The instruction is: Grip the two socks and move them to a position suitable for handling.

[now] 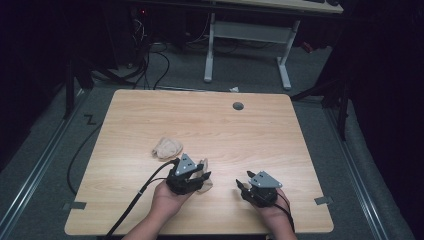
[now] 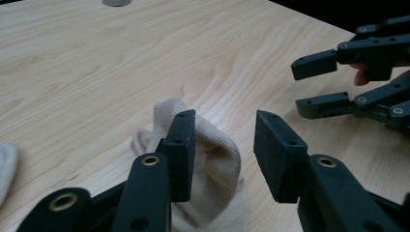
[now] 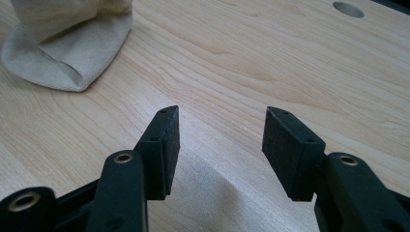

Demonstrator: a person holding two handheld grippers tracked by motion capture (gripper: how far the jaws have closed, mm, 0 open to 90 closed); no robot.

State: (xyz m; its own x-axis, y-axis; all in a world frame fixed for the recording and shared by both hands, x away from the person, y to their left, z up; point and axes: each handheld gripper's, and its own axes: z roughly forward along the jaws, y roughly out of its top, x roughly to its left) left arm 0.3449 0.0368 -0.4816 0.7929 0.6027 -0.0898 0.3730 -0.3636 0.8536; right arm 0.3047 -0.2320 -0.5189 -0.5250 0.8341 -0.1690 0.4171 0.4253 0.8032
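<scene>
Sock [image 1: 205,175] under left gripper [image 1: 199,176], long axis near-to-far, gripper unclenched

The wooden table [image 1: 215,125] is lit evenly from above, while the surrounding floor and the background are left in near darkness. Soft, short shadows are cast beneath the left gripper [image 1: 200,175] and the right gripper [image 1: 243,180] in the high view. No hard glare is seen on the tabletop; only a mild sheen is carried by the wood grain. The high view is slightly soft and grainy, with dark corners. In the two gripper views the near black jaws are rendered a little blurred, the beige sock [image 2: 212,159] is shown softly, and the far table edge is bent by wide-angle distortion.
</scene>
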